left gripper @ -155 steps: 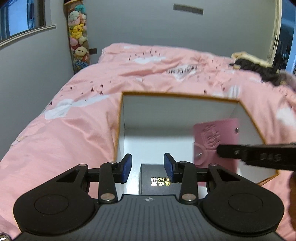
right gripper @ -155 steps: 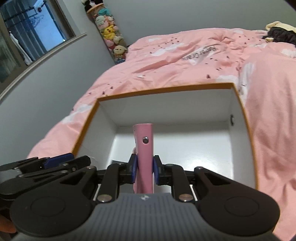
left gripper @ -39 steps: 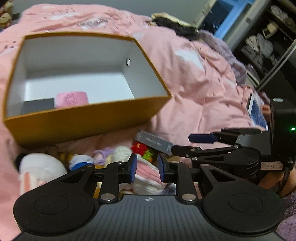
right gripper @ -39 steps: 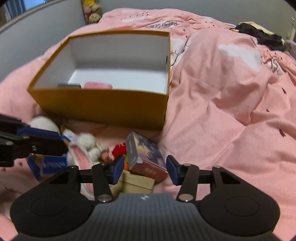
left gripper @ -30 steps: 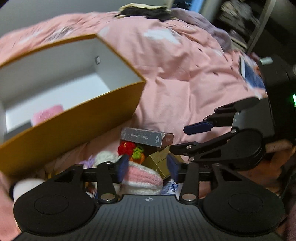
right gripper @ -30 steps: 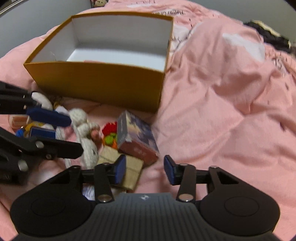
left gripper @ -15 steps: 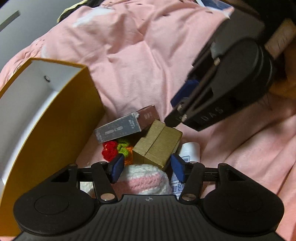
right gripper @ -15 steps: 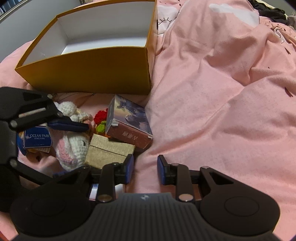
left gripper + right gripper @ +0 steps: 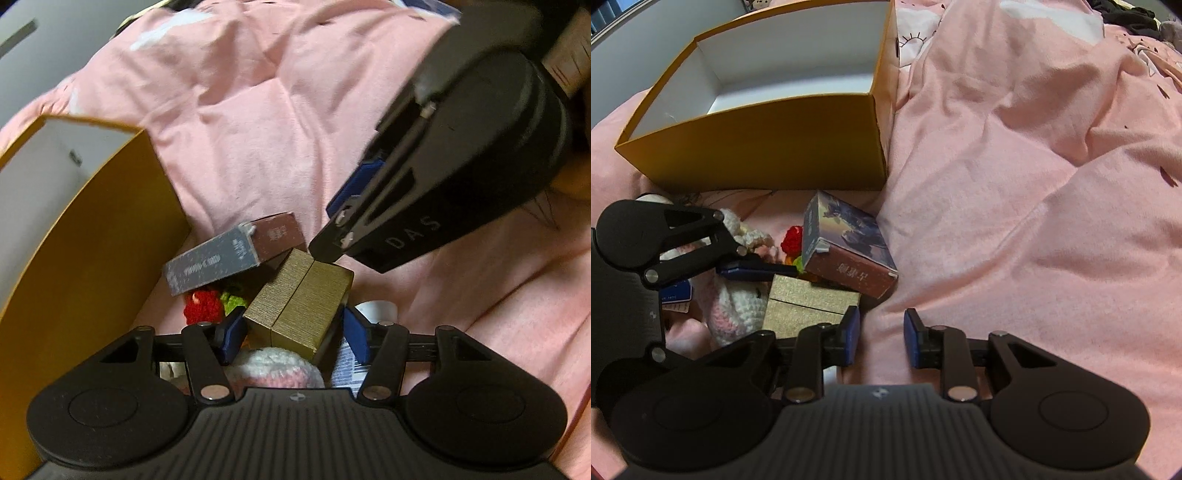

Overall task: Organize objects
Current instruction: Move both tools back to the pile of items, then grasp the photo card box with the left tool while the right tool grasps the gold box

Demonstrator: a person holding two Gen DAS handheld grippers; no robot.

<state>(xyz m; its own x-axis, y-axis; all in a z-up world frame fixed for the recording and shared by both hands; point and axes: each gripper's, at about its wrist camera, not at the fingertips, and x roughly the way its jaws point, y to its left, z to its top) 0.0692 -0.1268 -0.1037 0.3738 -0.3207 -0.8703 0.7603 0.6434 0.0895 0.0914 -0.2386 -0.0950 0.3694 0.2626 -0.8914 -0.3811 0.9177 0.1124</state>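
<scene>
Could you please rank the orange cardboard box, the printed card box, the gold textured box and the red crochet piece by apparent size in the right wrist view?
1. Orange cardboard box
2. Printed card box
3. Gold textured box, partly hidden and nearer, so unsure
4. Red crochet piece

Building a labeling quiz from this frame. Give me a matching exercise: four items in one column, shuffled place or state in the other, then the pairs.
Items:
1. gold box
2. photo card box
3. orange storage box
4. right gripper

Place or state:
A. open over bare pink bedding, holding nothing
B. between the open fingers of the left gripper
C. lidless, white inside, behind the pile
D. tilted, leaning over the gold box and the red crochet piece

Pairs: 1-B, 2-D, 3-C, 4-A
</scene>
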